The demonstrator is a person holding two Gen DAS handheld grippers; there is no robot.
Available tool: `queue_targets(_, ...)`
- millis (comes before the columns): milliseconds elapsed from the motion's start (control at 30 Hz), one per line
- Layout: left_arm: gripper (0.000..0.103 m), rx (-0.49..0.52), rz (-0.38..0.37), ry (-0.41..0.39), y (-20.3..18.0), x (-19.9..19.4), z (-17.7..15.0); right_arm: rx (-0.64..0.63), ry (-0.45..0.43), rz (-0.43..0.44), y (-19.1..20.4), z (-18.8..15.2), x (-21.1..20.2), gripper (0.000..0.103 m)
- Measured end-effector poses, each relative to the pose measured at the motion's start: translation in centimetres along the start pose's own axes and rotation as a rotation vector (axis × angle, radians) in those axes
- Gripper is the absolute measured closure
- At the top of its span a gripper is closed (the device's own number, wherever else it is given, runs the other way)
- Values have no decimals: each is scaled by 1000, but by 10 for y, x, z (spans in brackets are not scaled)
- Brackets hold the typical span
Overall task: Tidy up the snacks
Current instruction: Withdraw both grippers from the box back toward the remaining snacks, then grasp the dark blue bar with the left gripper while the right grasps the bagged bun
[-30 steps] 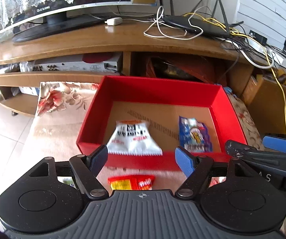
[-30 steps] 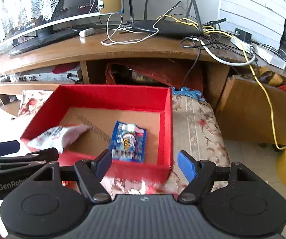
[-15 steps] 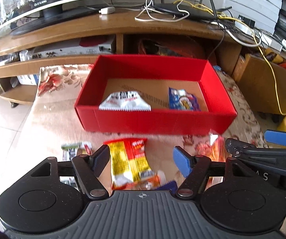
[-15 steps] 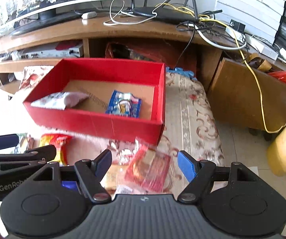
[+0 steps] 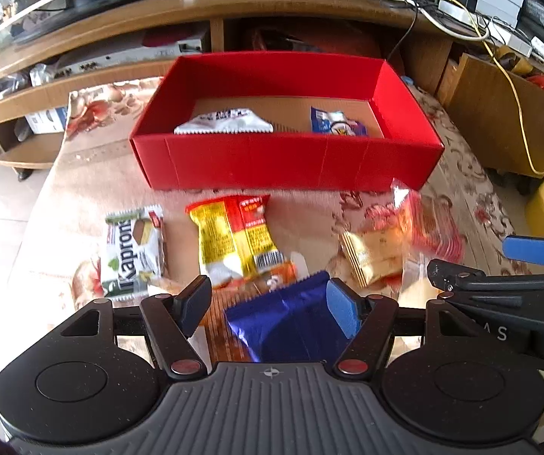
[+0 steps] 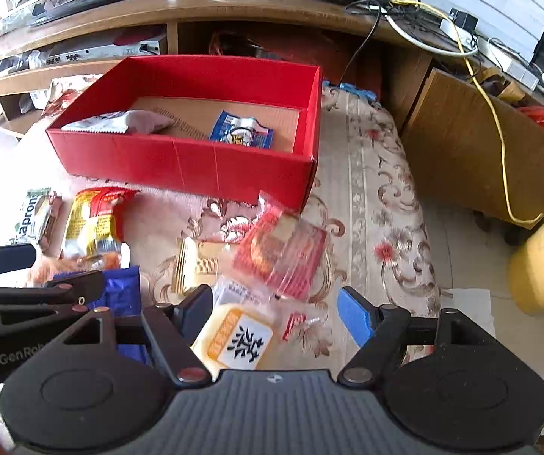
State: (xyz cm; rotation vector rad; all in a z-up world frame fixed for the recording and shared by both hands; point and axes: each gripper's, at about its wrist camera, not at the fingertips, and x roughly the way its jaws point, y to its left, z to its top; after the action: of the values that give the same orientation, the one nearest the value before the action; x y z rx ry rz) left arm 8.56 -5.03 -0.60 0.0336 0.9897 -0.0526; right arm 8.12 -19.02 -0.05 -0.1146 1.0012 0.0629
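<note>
We are looking down at a table (image 5: 63, 174) draped in a floral cloth, with a wooden TV stand (image 5: 234, 3) strewn with cables behind it.

Left wrist view: we are seeing a red box (image 5: 283, 163) sitting at the far side of the table, holding a white packet (image 5: 224, 123) and a small blue packet (image 5: 338, 123). In front of the box a green-and-white wafer packet (image 5: 133, 252), a yellow-and-red packet (image 5: 235, 237) and a clear red-printed packet (image 5: 400, 235) are lying on the cloth. The left gripper (image 5: 268, 303) is closing, its jaws partly apart around a dark blue foil packet (image 5: 290, 326); the right pad is lying against the foil's edge, the left pad standing clear.

Right wrist view: we are seeing the same red box (image 6: 181, 163) well ahead. The right gripper (image 6: 275, 313) is hanging about half open, gripping nothing, over a pale packet with an orange label (image 6: 237, 337) and just short of the clear red-printed packet (image 6: 283, 250). The left gripper (image 6: 36, 273) is showing at the left edge, over the blue foil.
</note>
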Motion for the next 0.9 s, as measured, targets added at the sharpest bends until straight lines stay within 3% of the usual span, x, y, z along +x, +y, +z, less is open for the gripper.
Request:
queue_targets(200, 18, -50, -30, 42, 5, 4, -4, 17, 26, 43, -9, -2, 2, 29)
queue_targets(600, 15, -100, 3, 129, -14, 28, -9, 69, 16, 48, -36, -3, 0, 28)
queue_targets(767, 12, -67, 72, 93, -27, 36, -13, 76, 30, 56, -39, -8, 3, 28)
queue_targets(900, 18, -1, 90, 83, -30, 35, -18, 76, 50, 77, -34, -9, 7, 28)
